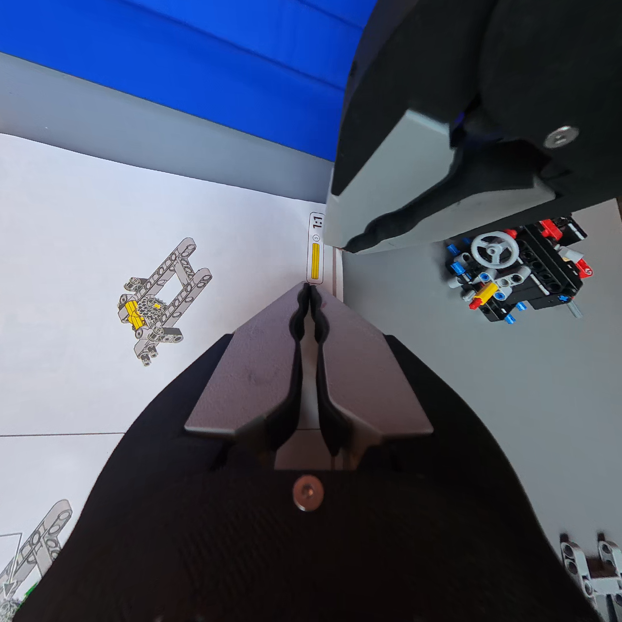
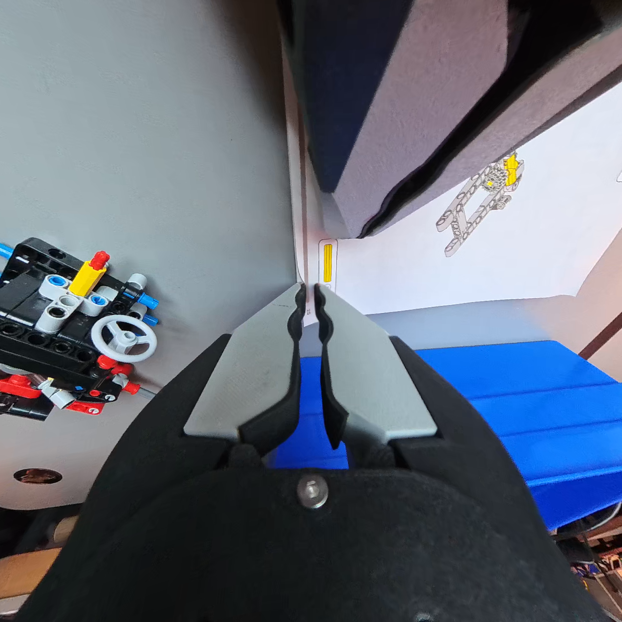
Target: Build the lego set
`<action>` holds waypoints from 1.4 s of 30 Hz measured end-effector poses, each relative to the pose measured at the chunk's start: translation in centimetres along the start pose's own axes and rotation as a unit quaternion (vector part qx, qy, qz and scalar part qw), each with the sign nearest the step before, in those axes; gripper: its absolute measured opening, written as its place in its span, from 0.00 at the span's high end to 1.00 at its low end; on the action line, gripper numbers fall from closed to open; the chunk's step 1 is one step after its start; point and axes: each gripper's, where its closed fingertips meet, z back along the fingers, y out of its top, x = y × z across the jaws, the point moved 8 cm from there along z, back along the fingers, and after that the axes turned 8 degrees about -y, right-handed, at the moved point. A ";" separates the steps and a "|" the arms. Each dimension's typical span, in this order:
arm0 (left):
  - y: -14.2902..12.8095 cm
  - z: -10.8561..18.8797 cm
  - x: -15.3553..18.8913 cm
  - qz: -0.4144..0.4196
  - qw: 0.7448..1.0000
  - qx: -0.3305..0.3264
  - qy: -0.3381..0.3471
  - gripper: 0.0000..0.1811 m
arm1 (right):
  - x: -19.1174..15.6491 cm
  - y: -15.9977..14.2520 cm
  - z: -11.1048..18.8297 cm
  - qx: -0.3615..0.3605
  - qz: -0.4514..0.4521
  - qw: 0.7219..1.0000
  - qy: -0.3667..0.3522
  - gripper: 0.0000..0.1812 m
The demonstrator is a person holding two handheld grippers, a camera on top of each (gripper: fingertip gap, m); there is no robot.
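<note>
The open instruction booklet (image 1: 101,202) lies on the grey table (image 1: 471,404). My left gripper (image 1: 309,286) is shut, its tips resting on the page by the right edge, below a printed yellow bar; it also shows in the right wrist view (image 2: 361,234). My right gripper (image 2: 309,286) meets the same edge from the other side. The page corner (image 2: 309,313) runs between its pads, which are closed to a thin slit on it. It also shows in the left wrist view (image 1: 346,249). The black lego assembly (image 1: 515,269) with a grey steering wheel stands beside the booklet (image 2: 437,276), also in the right wrist view (image 2: 67,330).
A blue ribbed surface (image 1: 202,50) borders the table behind the booklet and shows in the right wrist view (image 2: 505,404). Loose grey lego beams (image 1: 592,568) lie at the bottom right of the left wrist view. Bare table (image 2: 134,134) lies beyond the assembly. The tips of both grippers are at nearly the same place.
</note>
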 end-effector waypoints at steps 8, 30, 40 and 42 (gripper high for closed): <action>0.0 0.0 0.0 0.001 1.000 0.000 -0.001 1.00 | -0.1 0.1 -0.1 0.000 0.005 1.000 0.016 1.00; 0.0 0.0 -0.2 0.014 1.000 0.002 -0.011 1.00 | -0.1 0.2 0.7 0.010 0.014 1.000 0.001 0.91; 0.0 0.0 -0.2 0.013 1.000 0.002 -0.010 1.00 | 0.0 0.2 0.4 -0.002 0.025 1.000 -0.016 0.96; 0.0 0.0 -0.2 0.014 1.000 0.002 -0.011 1.00 | 0.0 0.2 0.4 0.000 0.021 1.000 -0.018 0.96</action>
